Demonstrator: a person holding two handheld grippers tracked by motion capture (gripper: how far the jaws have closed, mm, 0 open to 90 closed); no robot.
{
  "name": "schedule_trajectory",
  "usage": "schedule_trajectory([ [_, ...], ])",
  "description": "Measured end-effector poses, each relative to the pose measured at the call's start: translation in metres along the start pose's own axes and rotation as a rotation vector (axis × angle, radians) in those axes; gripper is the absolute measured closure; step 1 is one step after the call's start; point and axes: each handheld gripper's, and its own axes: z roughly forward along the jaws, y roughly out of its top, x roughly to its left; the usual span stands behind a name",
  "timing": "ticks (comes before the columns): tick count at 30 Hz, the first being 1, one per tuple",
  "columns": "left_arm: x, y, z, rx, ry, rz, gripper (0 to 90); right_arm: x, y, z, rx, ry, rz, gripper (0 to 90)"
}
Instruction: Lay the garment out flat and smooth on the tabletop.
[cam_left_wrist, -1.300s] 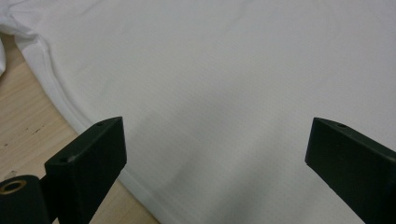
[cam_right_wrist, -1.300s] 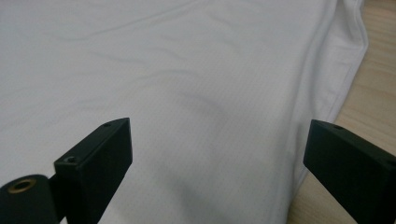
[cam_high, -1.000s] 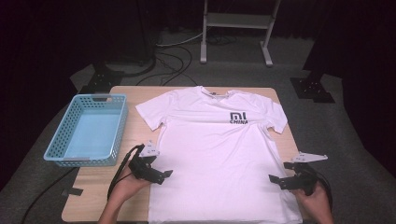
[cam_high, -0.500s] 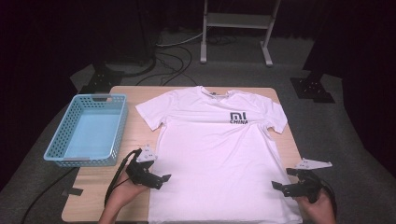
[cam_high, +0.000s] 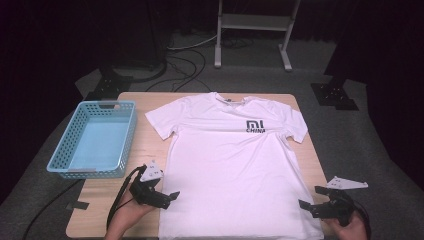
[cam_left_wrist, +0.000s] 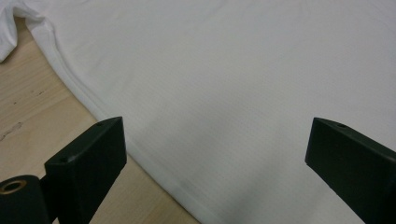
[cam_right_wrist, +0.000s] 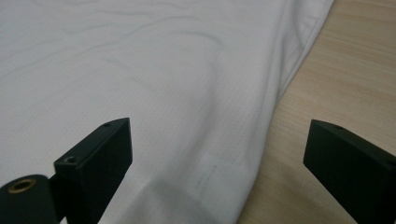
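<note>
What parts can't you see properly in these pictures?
- High view: the bottom hem of the white cotton T-shirt with a black chest logo is cut off by the picture's lower edge.
- High view: the label inside its collar is too small to read.
- High view: the person's forearms are cut off by that same edge, behind the left hand-held gripper and the right hand-held gripper.
- High view: the light blue perforated plastic basket hides the wooden table under it.
</note>
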Motion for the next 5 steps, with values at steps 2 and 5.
schedule_trajectory([
  [2, -0.0019, -0.0020, -0.0026, -0.009, -0.004, -0.005, 4.1, 0.0013, -0.0031, -0.0027, -0.005, -0.002, 0.000, 7.9],
  [5, -0.0029, -0.0047, -0.0048, -0.019, -0.006, -0.013, 4.1, 0.0039, -0.0071, -0.0056, -0.013, -0.006, 0.001, 7.8],
])
